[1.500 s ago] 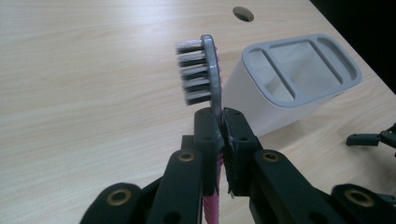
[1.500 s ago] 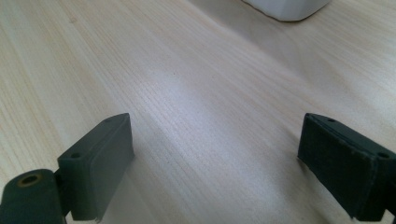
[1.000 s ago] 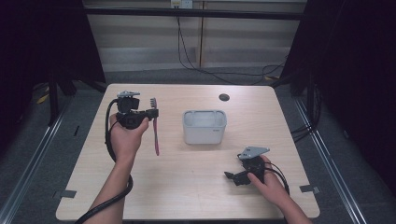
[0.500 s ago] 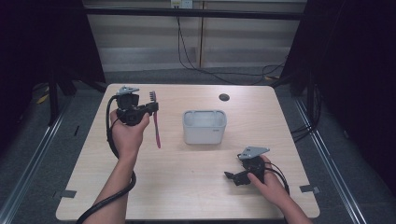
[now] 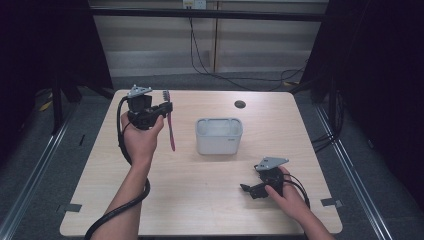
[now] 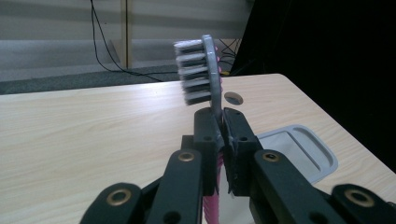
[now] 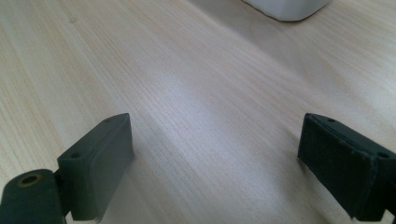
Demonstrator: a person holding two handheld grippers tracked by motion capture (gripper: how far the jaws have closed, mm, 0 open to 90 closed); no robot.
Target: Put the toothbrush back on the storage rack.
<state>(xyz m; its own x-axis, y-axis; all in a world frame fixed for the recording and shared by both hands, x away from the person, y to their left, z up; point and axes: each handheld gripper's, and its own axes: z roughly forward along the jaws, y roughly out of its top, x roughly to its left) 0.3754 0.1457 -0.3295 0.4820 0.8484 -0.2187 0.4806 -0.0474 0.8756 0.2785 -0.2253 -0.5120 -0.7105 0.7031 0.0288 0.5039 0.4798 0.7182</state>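
Note:
My left gripper (image 5: 167, 108) is held above the table's left half, shut on a toothbrush (image 5: 171, 127) with a pink handle. The handle hangs down below the jaws and the head points up. In the left gripper view the grey bristled head (image 6: 198, 70) rises above the closed jaws of that gripper (image 6: 222, 135). A white rectangular container (image 5: 219, 136) stands at mid-table, to the right of the brush. My right gripper (image 5: 248, 189) rests on the table near the front right, open, its jaws wide apart over bare wood (image 7: 215, 158).
The wooden table (image 5: 210, 200) has a small dark round hole (image 5: 240, 104) near its far edge. The container's rim (image 6: 299, 149) lies beyond the left gripper's jaws, and its base (image 7: 285, 7) lies ahead of the right gripper. Black cables trail from both grippers.
My left gripper has shifted slightly up and away with the toothbrush still in it. The right gripper has stayed in place.

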